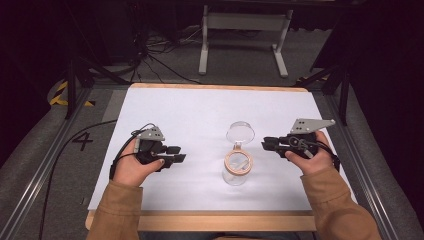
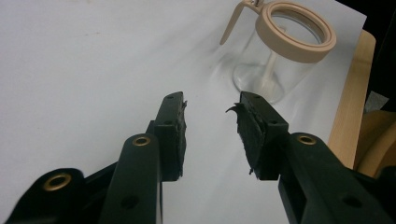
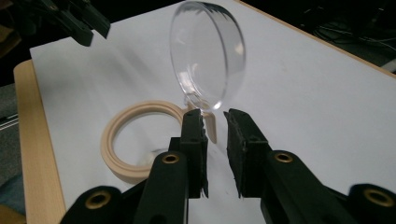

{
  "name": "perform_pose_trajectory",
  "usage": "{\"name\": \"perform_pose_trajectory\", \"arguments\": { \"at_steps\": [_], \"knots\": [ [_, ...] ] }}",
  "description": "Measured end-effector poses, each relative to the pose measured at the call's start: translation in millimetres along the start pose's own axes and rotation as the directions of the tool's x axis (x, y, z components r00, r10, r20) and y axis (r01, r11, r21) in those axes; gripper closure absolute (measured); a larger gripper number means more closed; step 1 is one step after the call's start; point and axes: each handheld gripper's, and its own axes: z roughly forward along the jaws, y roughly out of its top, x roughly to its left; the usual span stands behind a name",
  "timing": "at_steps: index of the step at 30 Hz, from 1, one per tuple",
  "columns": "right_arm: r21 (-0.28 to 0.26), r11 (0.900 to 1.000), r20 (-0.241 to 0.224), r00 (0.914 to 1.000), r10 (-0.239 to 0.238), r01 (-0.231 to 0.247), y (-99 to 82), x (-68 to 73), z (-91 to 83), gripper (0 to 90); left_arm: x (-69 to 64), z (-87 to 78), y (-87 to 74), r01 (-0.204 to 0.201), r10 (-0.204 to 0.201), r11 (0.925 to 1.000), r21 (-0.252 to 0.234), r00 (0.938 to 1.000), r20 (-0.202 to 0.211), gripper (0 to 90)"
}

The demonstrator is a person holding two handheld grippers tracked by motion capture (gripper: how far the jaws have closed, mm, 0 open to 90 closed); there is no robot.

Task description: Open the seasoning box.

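A clear glass jar (image 1: 237, 172) with a beige sealing ring (image 3: 135, 140) stands at the middle of the white tabletop (image 1: 200, 107). Its hinged clear lid (image 1: 240, 132) is swung up and back. My left gripper (image 1: 180, 154) rests left of the jar, open and holding nothing. In the left gripper view the jar (image 2: 275, 60) is ahead and to the right of the left gripper (image 2: 210, 105). My right gripper (image 1: 264, 144) hovers right of the jar. In the right gripper view the right gripper (image 3: 214, 116) stands narrowly open just short of the lid (image 3: 208, 56) hinge, gripping nothing.
The white sheet lies on a wooden board whose edge (image 1: 200, 220) runs along the near side. Metal rails (image 1: 45, 165) flank the table. Cables (image 1: 150, 60) and a white stand (image 1: 245, 30) sit on the floor behind. The other hand's gripper (image 3: 88, 23) appears at the right gripper view's top left.
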Motion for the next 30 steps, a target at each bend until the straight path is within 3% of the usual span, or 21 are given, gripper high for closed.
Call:
{"name": "perform_pose_trajectory", "arguments": {
  "at_steps": [9, 13, 16, 22, 30],
  "knots": [
    [0.032, 0.9953, 0.080, 0.9929, 0.089, -0.091, -32.3, -25.7, -22.3, 70.4, 9.1, -2.5, -3.4, 0.035, -0.035, 0.9993, 0.014, 0.9991, -0.026, 58.5],
    [0.044, 0.9927, 0.109, 0.9883, 0.107, -0.112, -44.6, -34.2, -26.7, 66.0, 11.2, -1.5, -4.2, 0.042, -0.041, 0.9988, 0.024, 0.9987, -0.031, 57.5],
    [0.057, 0.9901, 0.141, 0.9829, 0.119, -0.128, -56.9, -43.4, -27.2, 61.2, 13.4, 0.7, -6.4, 0.061, -0.059, 0.9975, 0.037, 0.9976, -0.035, 57.4],
    [0.089, 0.9839, 0.184, 0.9733, 0.137, -0.155, -80.8, -57.1, -21.4, 56.2, 13.8, 2.6, -6.8, 0.061, -0.058, 0.9966, 0.055, 0.9970, -0.051, 55.4],
    [0.123, 0.9786, 0.192, 0.9715, 0.140, -0.165, -104.7, -63.5, -12.7, 53.5, 13.9, 4.5, -7.2, 0.062, -0.058, 0.9958, 0.067, 0.9966, -0.059, 53.4]
  ]
}}
